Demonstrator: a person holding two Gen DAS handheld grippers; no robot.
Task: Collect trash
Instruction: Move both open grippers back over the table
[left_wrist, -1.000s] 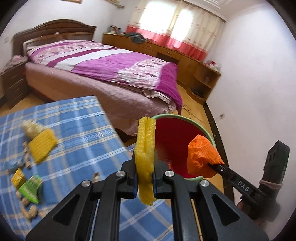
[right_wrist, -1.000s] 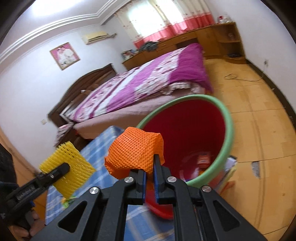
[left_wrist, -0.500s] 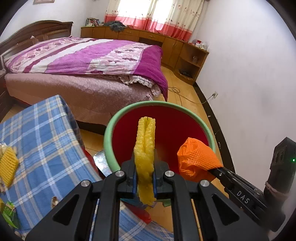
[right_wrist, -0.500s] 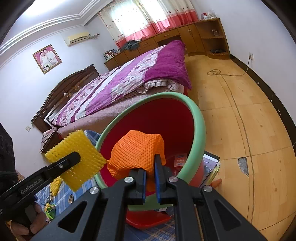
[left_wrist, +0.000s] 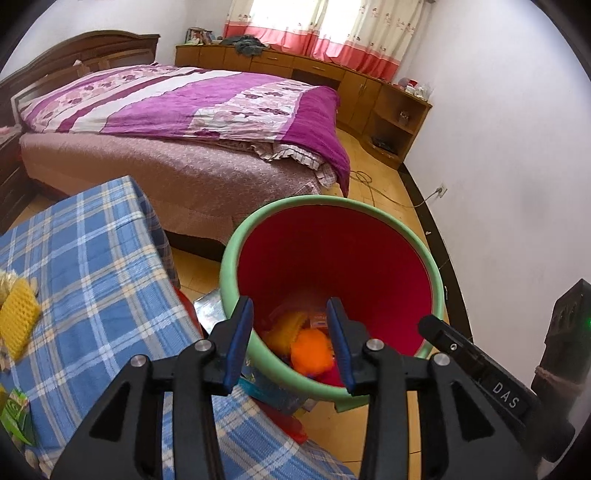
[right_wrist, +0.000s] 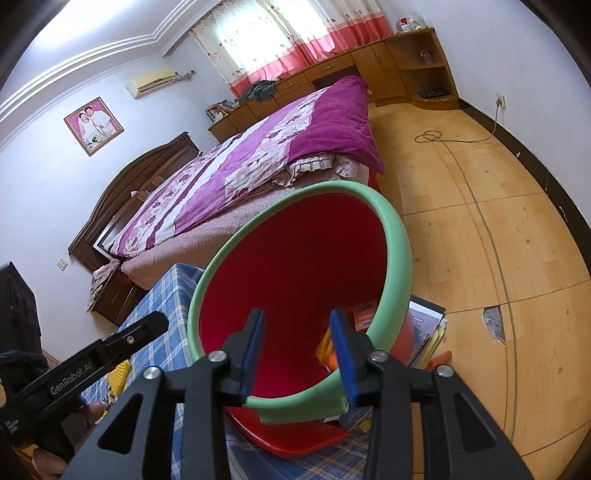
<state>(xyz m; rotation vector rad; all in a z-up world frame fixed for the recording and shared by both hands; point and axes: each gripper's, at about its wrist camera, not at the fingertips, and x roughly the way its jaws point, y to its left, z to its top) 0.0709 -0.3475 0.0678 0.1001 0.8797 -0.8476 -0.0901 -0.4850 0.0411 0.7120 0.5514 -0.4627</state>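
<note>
A red trash bin with a green rim stands beside the table. My left gripper hangs over its mouth, jaws opening, nothing between them. Below it the yellow foam net and the orange foam net lie at the bin's bottom. My right gripper is also above the bin, jaws opening and empty; a bit of orange and yellow net shows beside its right finger. Each gripper appears in the other's view, the right gripper on the right, the left gripper on the left.
The blue checked tablecloth carries another yellow foam net and a green wrapper at its left. Books or boxes lie under the bin on the wooden floor. A bed stands behind, with a cable on the floor.
Both grippers moved over the bin, then opened. The yellow net dropped from the left one and the orange net from the right one; both now lie in the bin.
</note>
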